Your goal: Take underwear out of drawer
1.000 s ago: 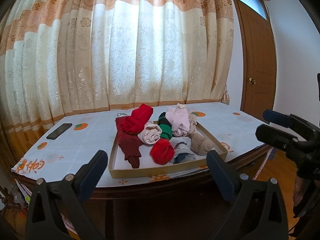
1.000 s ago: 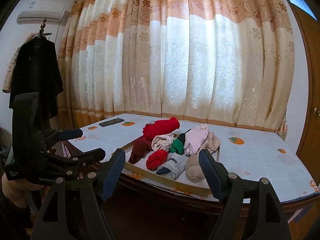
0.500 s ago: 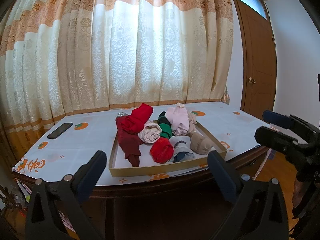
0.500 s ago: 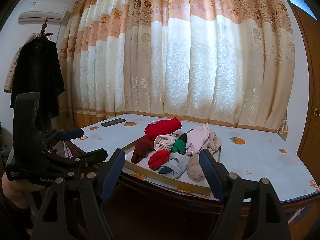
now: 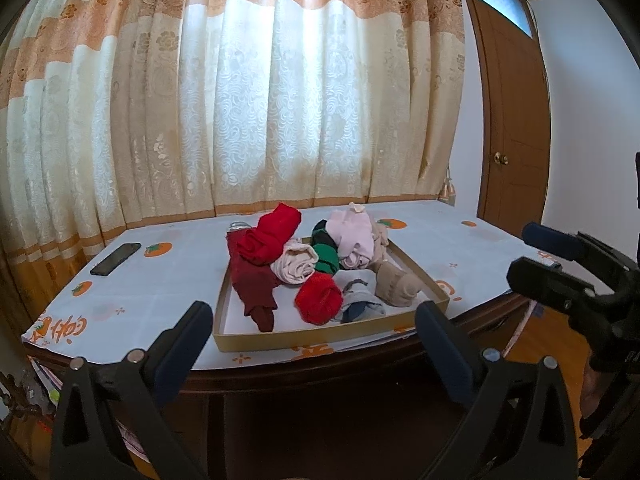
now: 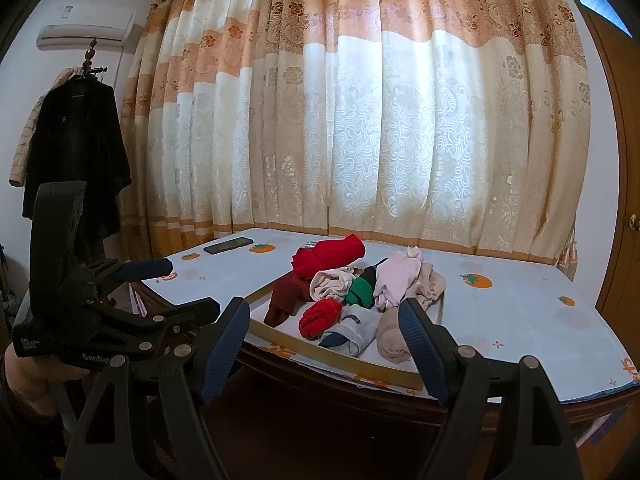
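Observation:
A shallow tan drawer tray (image 5: 316, 337) (image 6: 344, 362) lies on the table, filled with several rolled pieces of underwear: a bright red roll (image 5: 319, 299) (image 6: 320, 317), a dark red piece (image 5: 256, 286), cream (image 5: 295, 265), green (image 5: 326, 258), pink (image 5: 352, 236) (image 6: 396, 280) and beige (image 5: 396, 286) ones. My left gripper (image 5: 314, 314) is open, in front of the table edge, short of the tray. My right gripper (image 6: 324, 312) is open too, nothing between its fingers. Each gripper shows in the other's view, the right gripper (image 5: 552, 256) at right, the left gripper (image 6: 160, 284) at left.
The table (image 5: 168, 280) wears a white cloth with orange fruit prints. A black phone (image 5: 115, 259) (image 6: 228, 245) lies at its far left. Patterned curtains (image 5: 260, 100) hang behind. A wooden door (image 5: 516, 128) stands right. Dark coats (image 6: 76, 152) hang at left.

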`<action>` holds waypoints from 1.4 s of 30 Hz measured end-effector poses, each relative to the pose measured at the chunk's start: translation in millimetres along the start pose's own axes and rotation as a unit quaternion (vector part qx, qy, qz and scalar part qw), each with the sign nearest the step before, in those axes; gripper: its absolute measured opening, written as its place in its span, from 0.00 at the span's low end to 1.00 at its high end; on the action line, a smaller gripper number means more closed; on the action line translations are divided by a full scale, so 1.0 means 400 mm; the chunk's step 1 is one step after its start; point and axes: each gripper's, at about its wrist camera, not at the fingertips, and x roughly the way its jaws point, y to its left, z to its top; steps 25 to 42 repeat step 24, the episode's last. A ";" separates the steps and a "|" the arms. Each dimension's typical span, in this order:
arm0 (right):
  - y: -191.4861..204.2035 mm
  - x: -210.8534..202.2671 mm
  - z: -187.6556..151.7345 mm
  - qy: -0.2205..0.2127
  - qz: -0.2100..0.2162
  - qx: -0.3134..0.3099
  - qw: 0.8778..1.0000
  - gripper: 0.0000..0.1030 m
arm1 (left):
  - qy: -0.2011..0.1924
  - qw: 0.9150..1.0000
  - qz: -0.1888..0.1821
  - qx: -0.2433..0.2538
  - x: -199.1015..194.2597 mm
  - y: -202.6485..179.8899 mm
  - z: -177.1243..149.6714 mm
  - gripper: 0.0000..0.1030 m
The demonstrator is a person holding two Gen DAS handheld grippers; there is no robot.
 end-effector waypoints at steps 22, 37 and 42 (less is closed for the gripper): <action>0.026 0.010 -0.019 0.016 0.015 -0.013 1.000 0.77 | 0.010 1.000 0.008 0.003 0.016 -0.007 -0.005 1.00; 0.026 0.010 -0.019 0.016 0.015 -0.013 1.000 0.77 | 0.007 1.000 0.008 0.006 0.013 -0.011 -0.004 1.00; 0.026 0.010 -0.019 0.016 0.015 -0.013 1.000 0.77 | 0.007 1.000 0.008 0.006 0.013 -0.011 -0.004 1.00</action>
